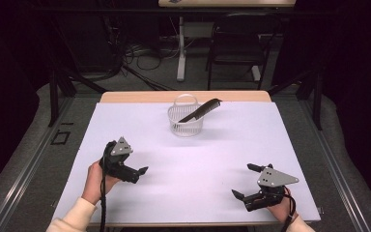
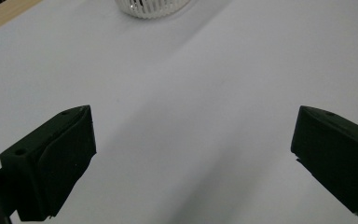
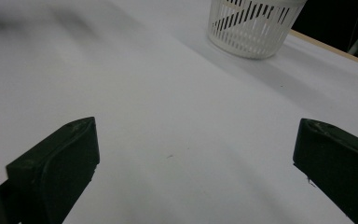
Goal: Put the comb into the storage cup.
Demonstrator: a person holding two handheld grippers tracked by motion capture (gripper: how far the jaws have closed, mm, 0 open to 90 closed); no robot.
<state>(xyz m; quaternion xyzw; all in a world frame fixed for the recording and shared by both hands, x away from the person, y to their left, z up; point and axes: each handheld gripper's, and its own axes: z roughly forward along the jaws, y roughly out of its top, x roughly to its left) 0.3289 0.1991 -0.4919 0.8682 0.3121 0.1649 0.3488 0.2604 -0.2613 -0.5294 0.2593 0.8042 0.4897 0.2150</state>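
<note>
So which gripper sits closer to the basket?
The left gripper, at the table's left. It lies farther up the table toward the basket than the right gripper, which stays near the front edge.

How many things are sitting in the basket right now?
1: a black comb leans in the white basket at the table's far middle, its end sticking out over the rim to the right. Anything smaller lying at the bottom could be hidden by the slatted wall.

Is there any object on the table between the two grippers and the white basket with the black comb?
Nothing visible does. Bare white table lies between the left gripper, the right gripper and the white basket holding the black comb.
</note>
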